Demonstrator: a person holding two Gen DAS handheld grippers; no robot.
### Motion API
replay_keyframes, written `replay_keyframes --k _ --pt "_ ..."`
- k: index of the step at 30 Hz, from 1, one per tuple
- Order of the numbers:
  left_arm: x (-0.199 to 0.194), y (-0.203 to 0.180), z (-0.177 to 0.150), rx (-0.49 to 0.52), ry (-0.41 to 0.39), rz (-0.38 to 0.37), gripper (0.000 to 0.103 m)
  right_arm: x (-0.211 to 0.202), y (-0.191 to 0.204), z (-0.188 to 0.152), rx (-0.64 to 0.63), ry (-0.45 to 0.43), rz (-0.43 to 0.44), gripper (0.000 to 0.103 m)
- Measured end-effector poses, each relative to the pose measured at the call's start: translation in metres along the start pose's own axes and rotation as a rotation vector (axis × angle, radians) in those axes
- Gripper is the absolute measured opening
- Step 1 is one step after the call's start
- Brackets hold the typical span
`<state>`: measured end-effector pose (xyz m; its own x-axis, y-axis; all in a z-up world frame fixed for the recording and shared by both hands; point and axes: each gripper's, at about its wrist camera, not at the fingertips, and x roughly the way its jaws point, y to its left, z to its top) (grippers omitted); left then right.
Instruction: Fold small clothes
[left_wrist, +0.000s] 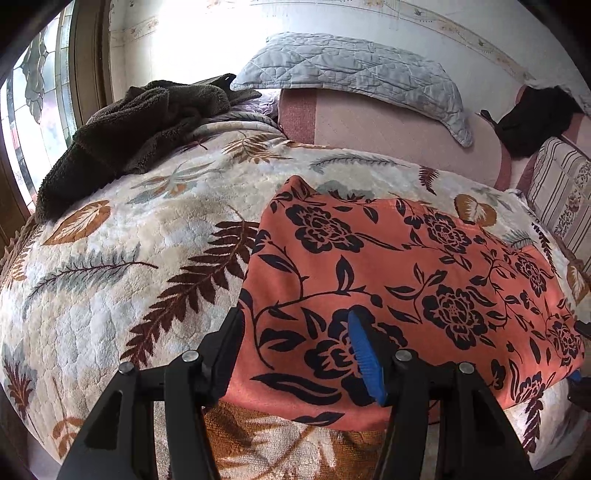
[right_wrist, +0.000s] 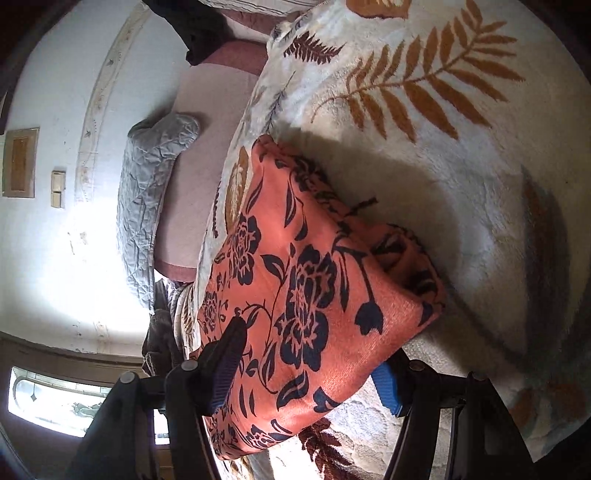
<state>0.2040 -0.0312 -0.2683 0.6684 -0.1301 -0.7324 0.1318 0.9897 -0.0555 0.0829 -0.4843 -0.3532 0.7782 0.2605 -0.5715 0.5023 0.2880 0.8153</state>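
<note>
The left claw (left_wrist: 295, 332) stands about half open over the near left corner of the orange cloth (left_wrist: 406, 280). One finger is at the cloth's left edge and the other, with a blue ribbed pad (left_wrist: 365, 354), is above the printed surface. The pads do not press on the cloth, so this claw holds nothing.

The right claw (right_wrist: 314, 369) is also about half open, and it is rolled to the side, so the room looks tilted in its view. The end of the cloth (right_wrist: 314, 295) lies between its two fingers. One dark ribbed pad (right_wrist: 227, 373) is on the top side, and the blue pad (right_wrist: 388, 387) is under the cloth's lower edge. I cannot tell for sure if the pads touch the cloth, but they do not seem to squeeze it.

The cloth lies flat on the bed, on a blanket (left_wrist: 129, 258). It is folded into a long rectangle with soft, thick edges. The fabric is thin, woven and slightly shiny, with dark flowers and leaves on orange. The blanket is fluffy, cream, with brown and grey fern leaves. Behind it there are a grey quilted pillow (left_wrist: 351, 66) and a dark brown fleecy garment (left_wrist: 129, 129) in a heap.
</note>
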Motion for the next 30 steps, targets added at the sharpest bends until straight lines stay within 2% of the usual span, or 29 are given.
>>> replay_keyframes --k 4,7,9,13,16,17,19,22,24,30 --pt "0.002 -0.006 0.000 0.014 0.004 -0.004 0.059 0.003 0.001 0.003 -0.008 -0.010 -0.004 0.067" --pt "0.013 -0.009 -0.003 0.030 0.066 0.004 0.060 0.008 0.002 0.008 -0.006 -0.029 -0.006 0.066" --pt "0.027 -0.008 -0.008 0.040 0.131 0.032 0.064 0.011 0.003 0.010 -0.006 -0.045 -0.013 0.060" --pt "0.024 -0.005 -0.006 0.033 0.122 0.025 0.065 0.021 0.000 0.015 0.013 -0.063 -0.039 0.050" --pt "0.020 0.008 0.001 -0.031 0.100 0.027 0.065 0.027 0.005 0.017 -0.022 -0.069 -0.058 0.039" --pt "0.018 0.015 0.004 -0.056 0.086 0.041 0.065 0.029 0.006 0.017 -0.036 -0.065 -0.067 0.032" --pt "0.015 0.030 0.010 -0.107 0.061 0.085 0.065 0.026 0.013 0.014 -0.065 -0.075 -0.071 0.026" --pt "0.010 0.055 0.014 -0.180 0.044 0.151 0.065 0.015 0.038 0.003 -0.162 -0.115 -0.064 0.023" --pt "0.008 0.068 0.015 -0.210 0.042 0.169 0.065 0.009 0.066 -0.009 -0.262 -0.143 -0.073 0.022" --pt "-0.002 0.100 0.018 -0.243 0.023 0.209 0.065 0.019 0.155 -0.054 -0.466 -0.126 -0.052 0.022"
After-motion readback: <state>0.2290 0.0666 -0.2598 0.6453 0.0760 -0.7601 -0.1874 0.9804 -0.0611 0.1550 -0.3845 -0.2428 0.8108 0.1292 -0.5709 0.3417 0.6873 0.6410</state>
